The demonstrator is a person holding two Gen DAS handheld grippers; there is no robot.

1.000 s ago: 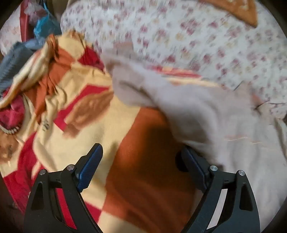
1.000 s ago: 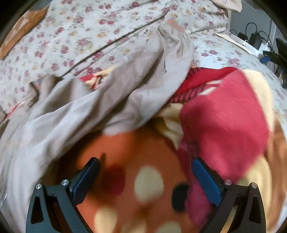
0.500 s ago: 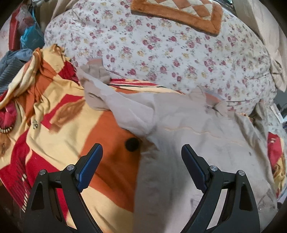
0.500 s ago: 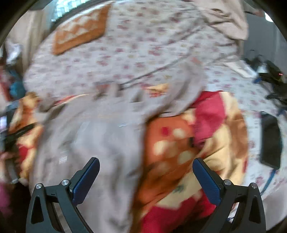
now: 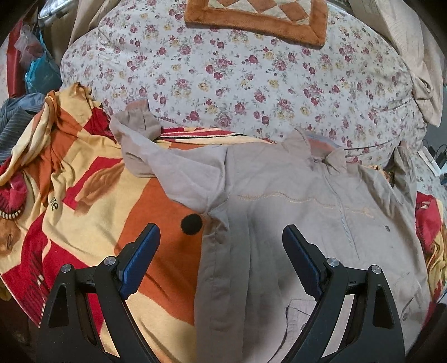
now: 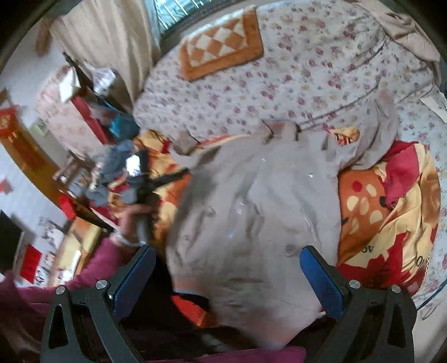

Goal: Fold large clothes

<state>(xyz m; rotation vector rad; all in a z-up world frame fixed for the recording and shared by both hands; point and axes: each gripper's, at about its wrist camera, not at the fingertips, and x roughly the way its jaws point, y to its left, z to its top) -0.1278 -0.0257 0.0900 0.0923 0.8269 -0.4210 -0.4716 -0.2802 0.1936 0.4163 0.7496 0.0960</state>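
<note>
One grey jacket (image 5: 293, 223), one patterned blanket (image 5: 92, 201), one checkered cushion (image 5: 257, 14).

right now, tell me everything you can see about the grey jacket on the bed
The grey jacket is a thin, woven-looking garment, wrinkled, lying spread front-up on the orange, red and yellow blanket. Its collar points toward the flowered bedspread. One sleeve with a ribbed cuff stretches out to the side. A centre seam, small buttons and a chest pocket show. Neither gripper holds it; both sets of jaws hang open above.
</note>
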